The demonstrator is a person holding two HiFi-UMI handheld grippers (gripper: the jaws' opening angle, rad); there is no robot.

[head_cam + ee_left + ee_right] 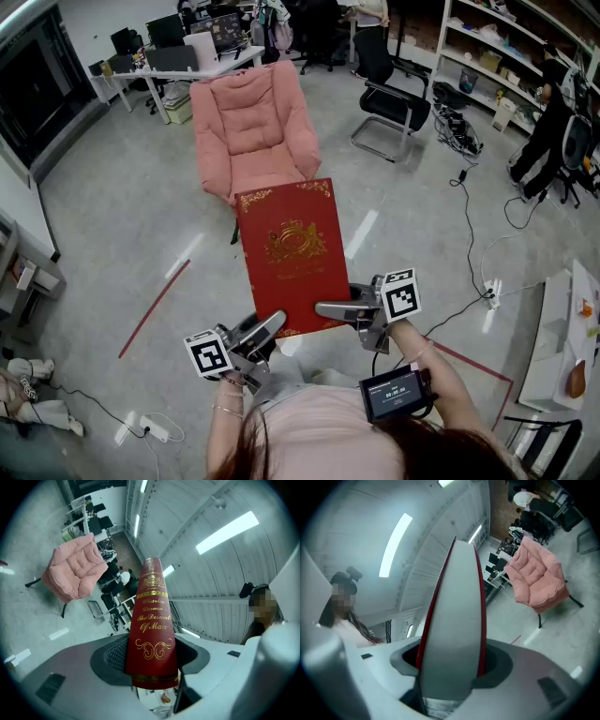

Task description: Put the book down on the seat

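Observation:
A thick red book (289, 253) with gold ornament on its cover is held in the air in front of me, cover up. My left gripper (265, 334) is shut on its spine side near the lower corner; the gold-lettered spine (152, 634) fills its jaws. My right gripper (335, 309) is shut on the opposite side, where the white page edge (452, 634) sits between its jaws. A pink padded armchair (251, 127) stands on the floor beyond the book, its seat (265, 173) bare.
A black office chair (394, 98) stands right of the armchair. Cables (469, 225) run over the grey floor at right. A red tape line (155, 305) lies at left. Desks with monitors (202, 42) and shelves (497, 47) line the back.

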